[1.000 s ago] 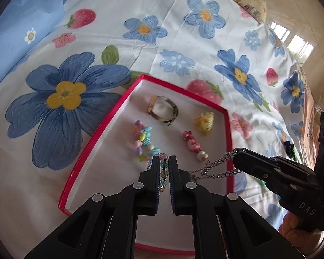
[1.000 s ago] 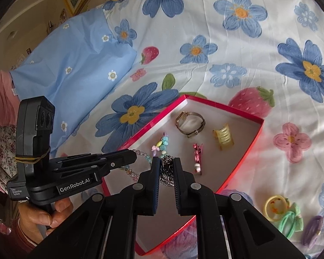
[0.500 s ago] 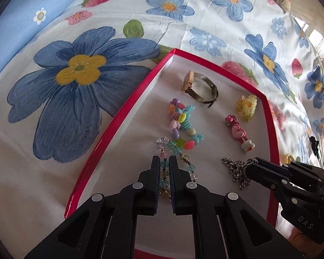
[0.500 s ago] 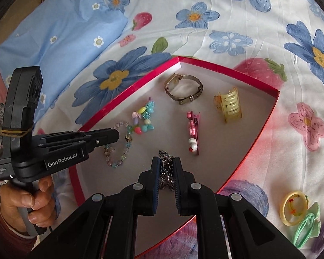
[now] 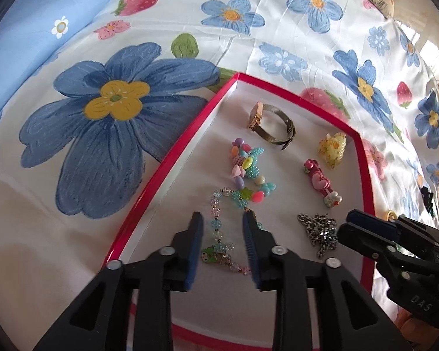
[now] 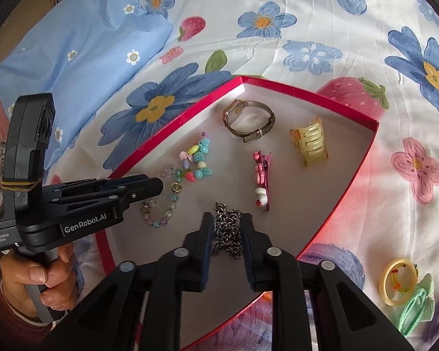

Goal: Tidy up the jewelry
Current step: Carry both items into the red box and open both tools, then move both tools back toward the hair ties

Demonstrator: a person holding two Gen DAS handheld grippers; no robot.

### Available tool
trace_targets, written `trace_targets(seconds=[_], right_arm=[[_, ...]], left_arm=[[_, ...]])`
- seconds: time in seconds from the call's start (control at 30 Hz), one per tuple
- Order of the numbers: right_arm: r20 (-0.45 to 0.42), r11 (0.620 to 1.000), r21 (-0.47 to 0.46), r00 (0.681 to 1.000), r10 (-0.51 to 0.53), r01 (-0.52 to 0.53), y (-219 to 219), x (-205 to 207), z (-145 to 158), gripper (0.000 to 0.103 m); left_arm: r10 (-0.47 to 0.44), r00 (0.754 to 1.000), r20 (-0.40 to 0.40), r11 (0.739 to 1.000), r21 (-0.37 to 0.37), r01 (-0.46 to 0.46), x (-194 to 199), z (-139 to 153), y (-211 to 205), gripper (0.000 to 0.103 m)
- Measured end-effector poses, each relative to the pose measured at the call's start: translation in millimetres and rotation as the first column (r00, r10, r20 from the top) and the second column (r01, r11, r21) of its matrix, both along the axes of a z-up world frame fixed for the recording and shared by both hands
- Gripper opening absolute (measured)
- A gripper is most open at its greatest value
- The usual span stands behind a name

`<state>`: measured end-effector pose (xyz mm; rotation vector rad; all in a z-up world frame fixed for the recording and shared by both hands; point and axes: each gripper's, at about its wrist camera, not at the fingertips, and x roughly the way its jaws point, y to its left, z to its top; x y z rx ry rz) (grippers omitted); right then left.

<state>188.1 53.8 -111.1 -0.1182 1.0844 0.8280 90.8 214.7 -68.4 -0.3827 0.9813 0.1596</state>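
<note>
Both grippers stand open over the red tray: the left gripper straddles the crystal bracelet, the right gripper straddles the chain, both pieces lying on the tray floor. Farther in lie a bead bracelet, pink clip, yellow claw clip and watch, on a floral bedsheet.

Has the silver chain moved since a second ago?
Yes. The silver chain hung from the shut right gripper over the red tray's edge; now it lies heaped on the tray floor below the pink clip, jaws open.
</note>
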Motion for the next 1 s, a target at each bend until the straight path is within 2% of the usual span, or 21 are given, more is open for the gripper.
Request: trace_targets(seconds=[0.2,0.3,0.53,0.77,1.0], right_arm=[[0.04,0.996,0.073,0.998,-0.046,0.043,-24.2,-8.9,27.4,0.032],[0.059,0.992,0.098,0.994,-0.089,0.083,-47.1,-14.8,40.2,0.038],[0.075,0.977,0.106,0.978,-0.192,0.184,-102.1,-22.5,56.3,0.04],[0.089,0.958,0.089,0.955,-0.282,0.274,-156.7,-29.5,60.3,0.041],[0.077,0.938,0.064,0.936,-0.345,0.34,-198.7,-41.3,50.9,0.041]], left_arm=[[0.009,0.999,0.044,1.0,-0.018,-0.008,-22.4,20.1,-5.0,0.036],[0.002,0.999,0.053,0.999,-0.035,0.0,-33.5,25.1,-11.2,0.038],[-0.041,0.997,0.065,0.998,-0.053,0.045,-48.6,36.4,-35.3,0.038],[-0.108,0.991,0.075,0.993,-0.048,0.112,-50.3,47.1,-61.9,0.039],[-0.172,0.983,0.071,0.984,-0.043,0.175,-45.8,49.2,-86.4,0.039]])
